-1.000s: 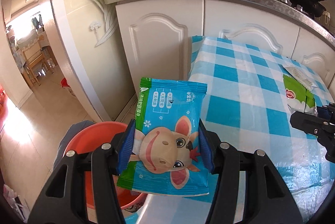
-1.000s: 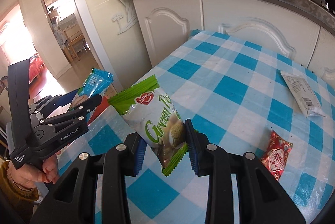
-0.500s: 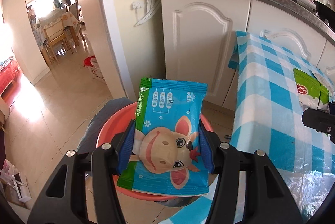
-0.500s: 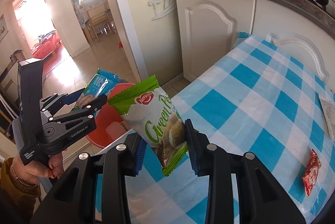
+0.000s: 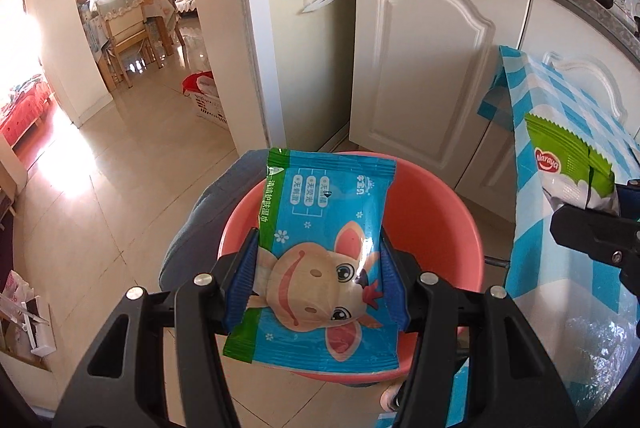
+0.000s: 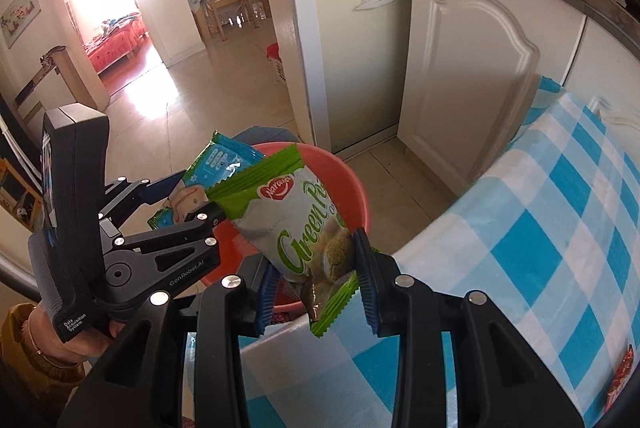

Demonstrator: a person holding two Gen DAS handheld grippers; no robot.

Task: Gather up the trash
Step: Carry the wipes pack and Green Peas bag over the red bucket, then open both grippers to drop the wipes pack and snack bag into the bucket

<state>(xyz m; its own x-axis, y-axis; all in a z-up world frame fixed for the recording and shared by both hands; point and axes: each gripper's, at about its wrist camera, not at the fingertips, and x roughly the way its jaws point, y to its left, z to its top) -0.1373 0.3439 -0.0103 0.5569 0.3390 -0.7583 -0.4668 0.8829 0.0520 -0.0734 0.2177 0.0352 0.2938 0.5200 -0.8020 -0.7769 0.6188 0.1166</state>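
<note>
Landmark: pink basin (image 5: pixel 440 220) on the floor, just beside the hanging edge of the blue-checked tablecloth (image 6: pixel 560 228). Left gripper (image 5: pixel 318 280) pinches a blue wet-wipes pack (image 5: pixel 328 248) across its width, both blue pads pressed on its 2 long edges; pack's long axis runs away from the camera, green-trimmed top seal pointing to the basin's far rim, printed face up. Pack hangs directly over the basin, not touching it. Right gripper (image 6: pixel 316 280) pinches a Green Peas snack bag (image 6: pixel 304 224) near its lower end, pads tight on both sides; bag's long axis is tilted, crimped green top pointing up-left toward the basin, bottom seal sticking out below the pads. Bag sits over the basin's near rim, just beside the wipes pack. Visible basin interior looks empty; the rest is hidden behind the packs. 1 small red wrapper (image 6: pixel 618 384) lies on the tablecloth, well apart from the basin.
</note>
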